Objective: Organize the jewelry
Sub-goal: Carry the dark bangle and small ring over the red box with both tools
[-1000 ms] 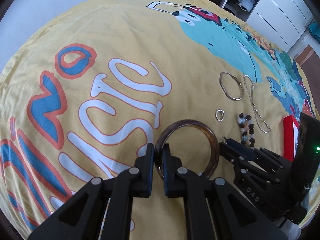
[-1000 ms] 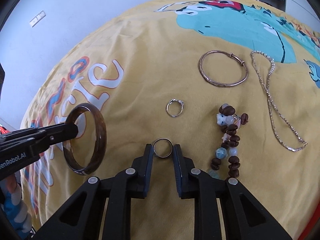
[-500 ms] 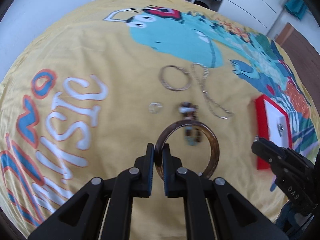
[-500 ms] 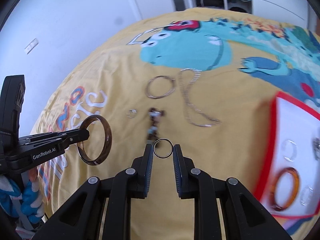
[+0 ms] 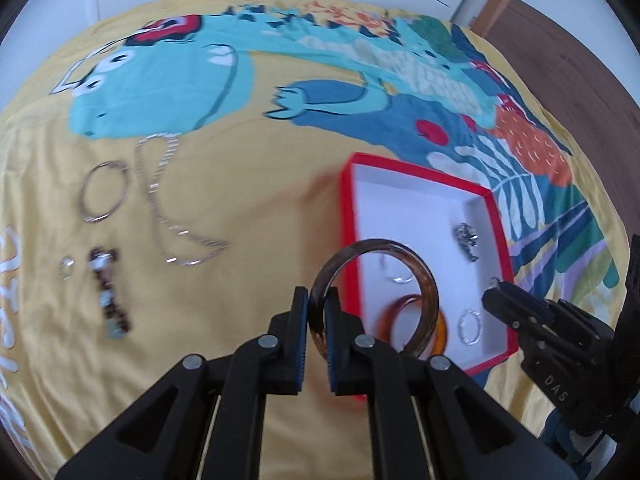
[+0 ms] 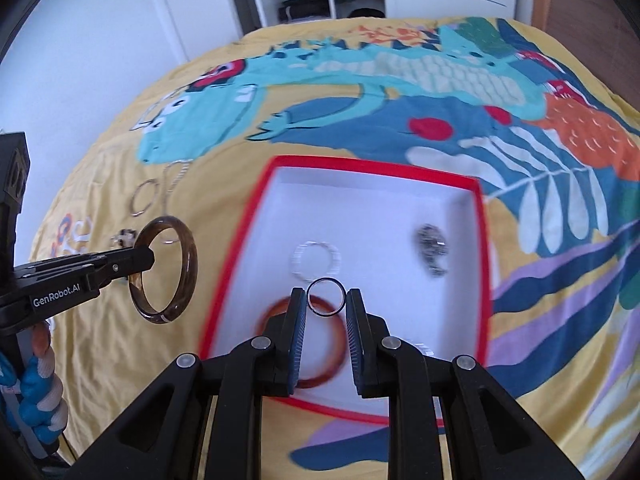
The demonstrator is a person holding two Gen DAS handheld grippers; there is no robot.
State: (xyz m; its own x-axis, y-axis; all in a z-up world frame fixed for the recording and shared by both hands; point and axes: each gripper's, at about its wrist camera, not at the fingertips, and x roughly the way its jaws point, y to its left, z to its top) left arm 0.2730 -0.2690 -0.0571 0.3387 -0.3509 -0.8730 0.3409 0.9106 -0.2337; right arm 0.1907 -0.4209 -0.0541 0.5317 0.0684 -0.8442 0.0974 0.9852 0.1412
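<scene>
My left gripper [image 5: 316, 312] is shut on a brown bangle [image 5: 424, 280] and holds it in the air at the left edge of the red box [image 5: 348, 216]; it also shows in the right wrist view [image 6: 188, 264]. My right gripper [image 6: 326, 304] is shut on a small dark ring [image 6: 326, 297] above the box's white floor [image 6: 360, 216]. In the box lie an orange bangle [image 6: 336, 368], a pale bracelet [image 6: 316, 260], a small ring [image 5: 470, 326] and a silver cluster [image 6: 430, 250].
On the yellow dinosaur bedspread [image 5: 248, 184] left of the box lie a silver chain [image 5: 160, 208], a thin bangle [image 5: 104, 196], a small ring [image 5: 66, 268] and a bead bracelet [image 5: 110, 300]. Wardrobe and door stand beyond the bed.
Both grippers have swung right from the loose jewelry to the red box, each still holding its piece. The box now fills the middle of the right wrist view.
</scene>
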